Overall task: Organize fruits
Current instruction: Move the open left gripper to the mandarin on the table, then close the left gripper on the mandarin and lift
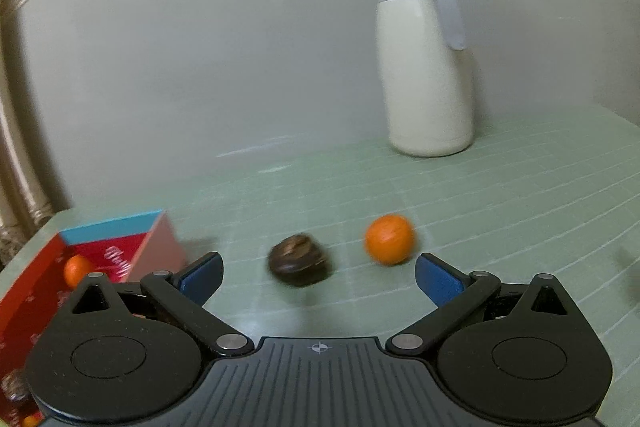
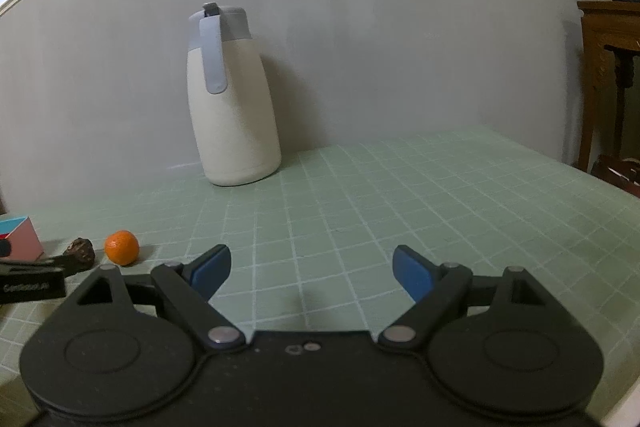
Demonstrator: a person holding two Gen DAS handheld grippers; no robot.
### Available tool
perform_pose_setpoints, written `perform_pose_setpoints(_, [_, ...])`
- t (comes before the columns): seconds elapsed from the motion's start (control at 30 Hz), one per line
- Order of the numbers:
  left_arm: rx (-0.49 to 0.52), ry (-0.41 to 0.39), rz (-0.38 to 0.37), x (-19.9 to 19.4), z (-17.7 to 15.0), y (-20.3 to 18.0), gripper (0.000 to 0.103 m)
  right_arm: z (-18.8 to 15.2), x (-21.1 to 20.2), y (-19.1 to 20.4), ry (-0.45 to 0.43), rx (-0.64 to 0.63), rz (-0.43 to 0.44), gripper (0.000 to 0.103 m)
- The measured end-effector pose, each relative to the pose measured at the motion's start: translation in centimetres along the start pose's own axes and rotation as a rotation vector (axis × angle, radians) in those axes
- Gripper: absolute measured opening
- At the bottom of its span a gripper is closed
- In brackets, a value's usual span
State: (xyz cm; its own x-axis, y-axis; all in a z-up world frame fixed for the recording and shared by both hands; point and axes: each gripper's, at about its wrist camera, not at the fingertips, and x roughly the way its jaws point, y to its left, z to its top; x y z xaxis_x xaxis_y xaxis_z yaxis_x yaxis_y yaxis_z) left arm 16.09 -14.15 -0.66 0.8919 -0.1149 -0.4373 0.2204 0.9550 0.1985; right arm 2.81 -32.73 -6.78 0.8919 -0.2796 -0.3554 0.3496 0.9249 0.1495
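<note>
Above the mat (image 1: 440, 187) | left gripper (image 1: 319, 273) angled down, jaws apart, empty

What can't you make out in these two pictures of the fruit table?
- Red box, left wrist view: the gripper body covers most of its inside, so its fruit count is unknown beyond one orange.
- Dark brown fruit, left wrist view: motion blur hides its kind.
- Red box, right wrist view: cut off by the left edge.
- Dark object, left wrist view: cut off by the right edge.
</note>
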Motion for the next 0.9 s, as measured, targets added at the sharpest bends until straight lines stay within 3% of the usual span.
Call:
perform_pose_setpoints(0.13, [0.020,0.024,-0.045,1.6,0.9,-2.0,0.084,0.1,0.0,-0.7,0.001,0.007,-0.008,0.088])
perform_pose_setpoints(0.33, [0.009,0.059,-0.069,4.1,1.5,-3.6,0.083,0.2,0.0,-1.8,0.006,0.021,-0.019,0.088])
perform_pose_setpoints(0.47, [0.011,0.079,-0.097,5.4,1.9,-4.3,0.071,0.2,0.0,-2.4,0.010,0.031,-0.025,0.088])
perform_pose_setpoints(0.9, [0.014,0.105,-0.094,6.9,2.1,-5.2,0.067,0.5,0.1,-2.6,0.003,0.040,-0.048,0.088])
